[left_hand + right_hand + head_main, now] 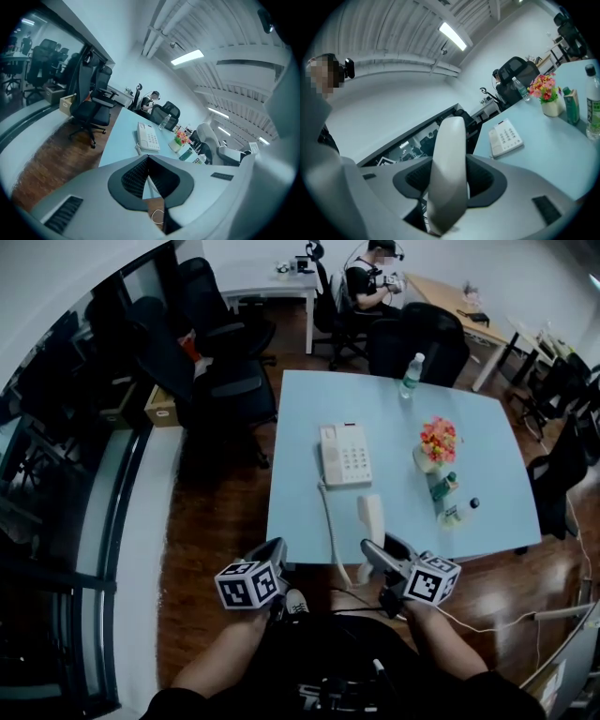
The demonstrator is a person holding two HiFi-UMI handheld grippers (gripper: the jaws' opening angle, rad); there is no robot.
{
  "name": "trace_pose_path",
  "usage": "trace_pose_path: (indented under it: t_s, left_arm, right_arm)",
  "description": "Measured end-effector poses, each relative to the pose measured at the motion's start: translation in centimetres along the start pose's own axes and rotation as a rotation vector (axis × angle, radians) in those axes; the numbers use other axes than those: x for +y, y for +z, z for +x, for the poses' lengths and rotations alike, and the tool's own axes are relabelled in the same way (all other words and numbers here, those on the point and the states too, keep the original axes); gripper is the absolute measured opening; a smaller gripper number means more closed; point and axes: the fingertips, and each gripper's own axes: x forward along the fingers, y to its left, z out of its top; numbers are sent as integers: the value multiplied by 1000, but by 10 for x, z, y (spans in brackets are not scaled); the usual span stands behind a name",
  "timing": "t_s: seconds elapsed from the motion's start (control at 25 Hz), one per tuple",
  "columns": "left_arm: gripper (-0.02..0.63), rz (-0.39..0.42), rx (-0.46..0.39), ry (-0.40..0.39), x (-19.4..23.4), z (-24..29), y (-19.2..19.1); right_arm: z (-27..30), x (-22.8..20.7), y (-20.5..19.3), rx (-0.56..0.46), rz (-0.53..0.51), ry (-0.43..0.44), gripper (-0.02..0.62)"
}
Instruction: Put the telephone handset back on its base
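Note:
The white telephone base point(345, 454) lies with its keypad up in the middle of the pale blue table point(309, 521); its cradle side on the left is bare. The white handset point(371, 517) is near the table's front edge, lengthwise toward the base, and my right gripper point(381, 550) is shut on its near end. In the right gripper view the handset point(448, 173) stands up between the jaws, with the base point(505, 137) beyond it. A coiled cord point(330, 531) runs from the base off the front edge. My left gripper point(274, 551) hovers just off the table's front edge, shut and holding nothing point(147, 158).
A water bottle point(411, 374) stands at the table's far edge. A flower pot point(435, 444), a green carton point(441, 487) and a lying bottle point(457, 511) sit right of the base. Black office chairs point(234, 381) crowd the table's left and far sides. A person point(370, 282) sits at a far desk.

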Motion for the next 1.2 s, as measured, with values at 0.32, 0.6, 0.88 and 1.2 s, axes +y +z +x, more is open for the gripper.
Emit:
trace_pose_path:
  t_s: [0.32,0.6,0.88,1.2]
  left_arm:
    - [0,0,44,-17,47,20,27]
    - [0,-45,48,-2,69,24,27]
    - [0,-84,2,59,84,6,26]
    - [0,-184,-87,165,114,-8,35]
  right_arm:
    - [80,-45,20,-7,31,-145,235]
    - [158,-116,40,61,33,-264,235]
    - [223,-188,49,166,-36,-414,235]
    - [277,-232,66,227,-101,-533,235]
